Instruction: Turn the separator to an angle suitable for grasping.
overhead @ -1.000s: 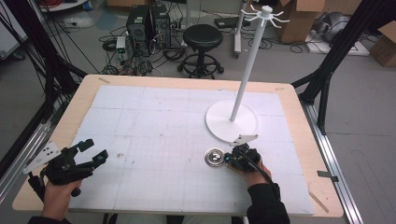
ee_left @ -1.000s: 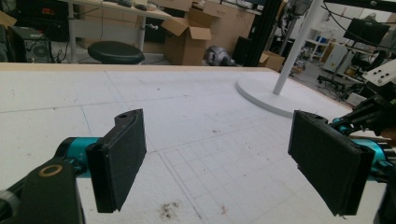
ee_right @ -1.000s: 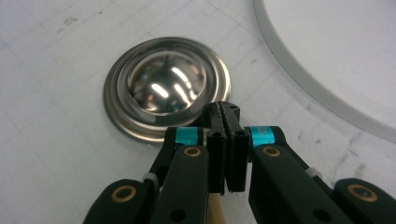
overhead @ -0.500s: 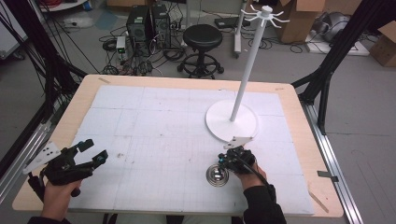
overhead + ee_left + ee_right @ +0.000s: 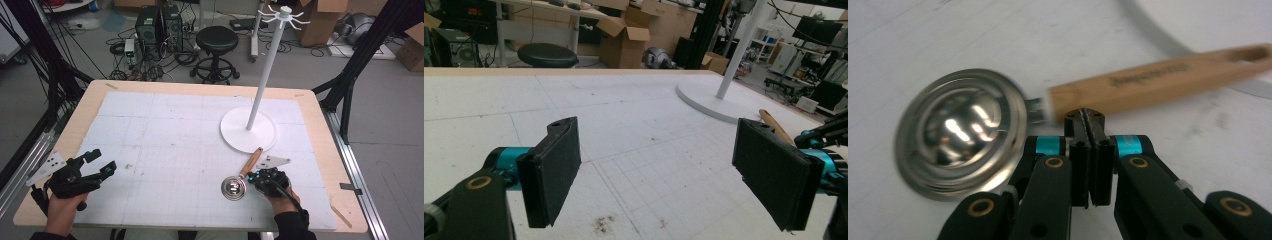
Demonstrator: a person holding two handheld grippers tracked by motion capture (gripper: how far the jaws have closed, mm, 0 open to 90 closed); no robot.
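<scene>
We see a shiny steel ladle-like scoop with a pale wooden handle point(image 5: 243, 176) lying flat on the white gridded foam board point(image 5: 165, 140) that covers the wooden table point(image 5: 320, 125). Its round bowl point(image 5: 960, 137), ringed and mirror-bright, faces up with nothing in it; the smooth handle, printed with lettering too blurred to read, points toward the white round-based stand with a tall pole and hooked top point(image 5: 255, 115), its tip just beside the base's rim.

Our right gripper point(image 5: 261, 179) sits just beside the handle near the bowl; in the right gripper view its black jaws are pressed together with nothing between them, and the tips lie right at the handle's edge, though we cannot tell if they touch it.

Our left gripper point(image 5: 97, 162) is well apart at the board's near left corner, its flat, matte black pads point(image 5: 554, 167) standing wide, holding nothing.
</scene>
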